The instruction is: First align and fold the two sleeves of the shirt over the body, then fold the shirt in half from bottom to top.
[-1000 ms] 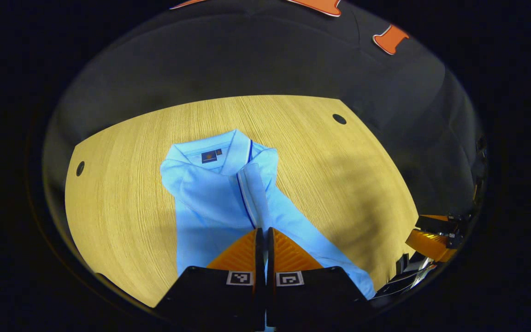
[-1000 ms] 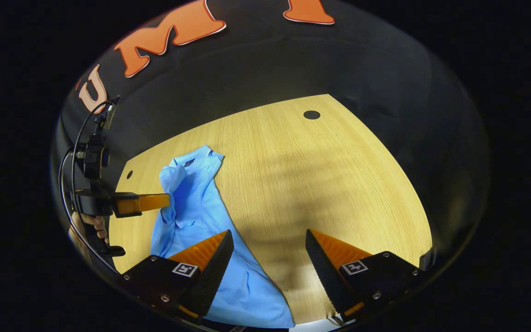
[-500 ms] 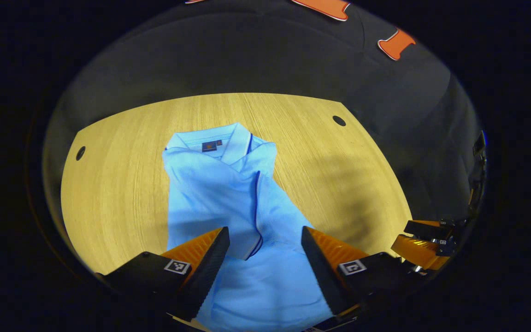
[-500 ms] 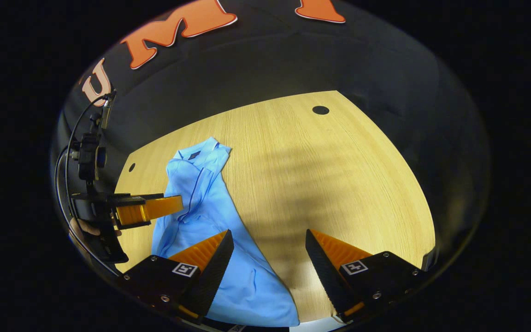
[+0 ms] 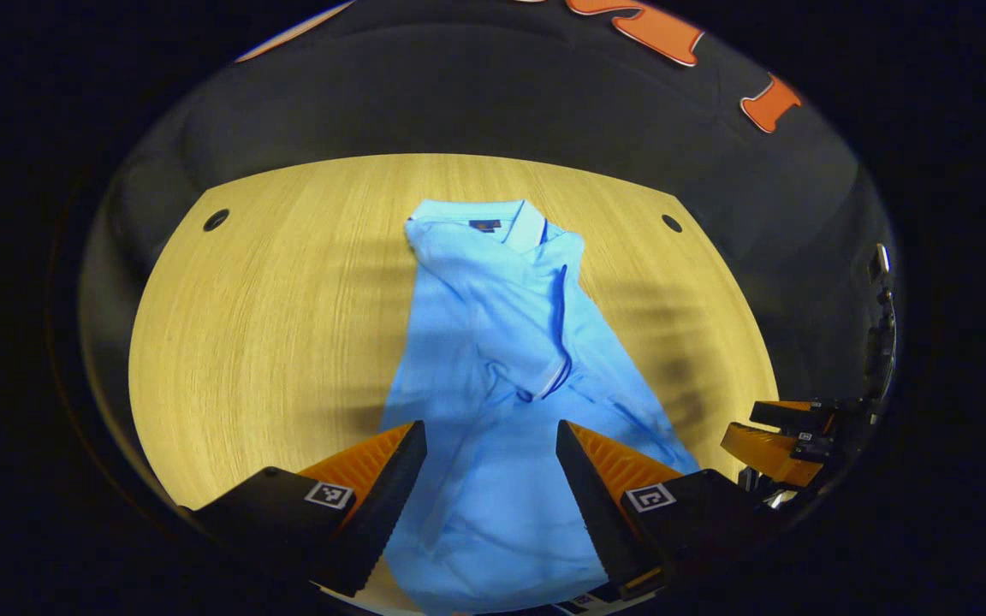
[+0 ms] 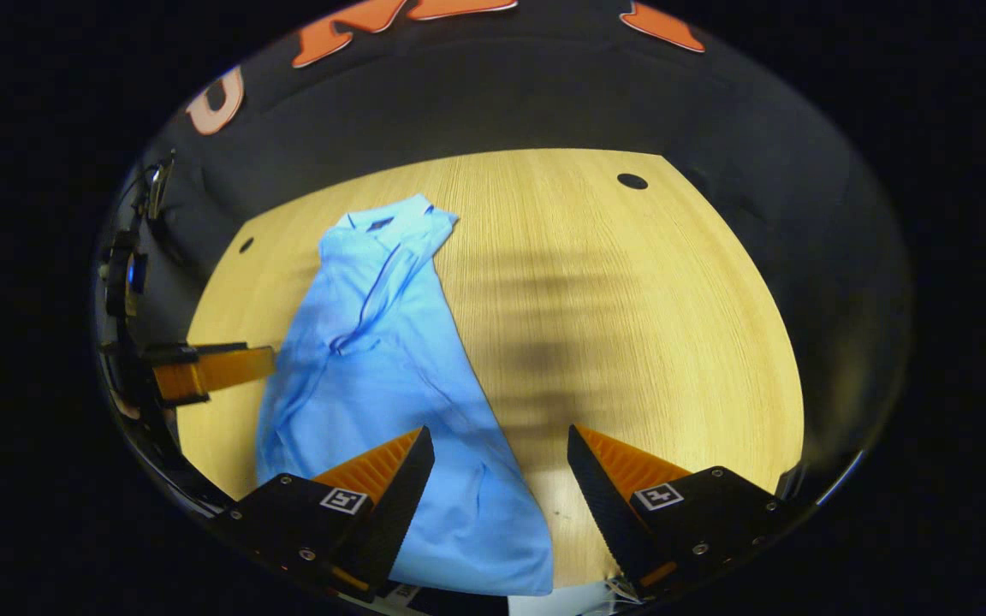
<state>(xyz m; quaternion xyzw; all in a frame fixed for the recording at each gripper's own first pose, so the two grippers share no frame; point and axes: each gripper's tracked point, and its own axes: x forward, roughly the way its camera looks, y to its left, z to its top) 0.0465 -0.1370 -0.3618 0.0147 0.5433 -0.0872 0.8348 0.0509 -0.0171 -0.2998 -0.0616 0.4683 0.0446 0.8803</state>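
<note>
Left gripper view looks down its own two fingers, and the left tool (image 5: 489, 479) has them spread wide apart with nothing between them but air. It hangs above the bottom part of the light blue shirt (image 5: 501, 359). The shirt lies flat on the wooden bench (image 5: 270, 325), with its bottom end close to the tool and its collar (image 5: 493, 224) at the far end. One sleeve (image 5: 536, 334) with a dark blue edge is folded over the middle of the shirt. Off to the right side, near the edge of the bench, the other tool shows, held apart from the shirt. Two small dark holes (image 5: 216, 220) sit at the far corners of the bench. In the right gripper view, the right tool (image 6: 500, 488) is also spread wide apart and grips nothing. One of its fingers (image 6: 382, 479) is over the bottom edge of the shirt (image 6: 373, 368), and the other is over bare bench (image 6: 630, 325). The shirt stretches away to the left, with the collar (image 6: 390, 224) far off. The left tool (image 6: 202, 372) shows at the left side, just beside the shirt. A hole (image 6: 632, 181) lies near the far edge.
</note>
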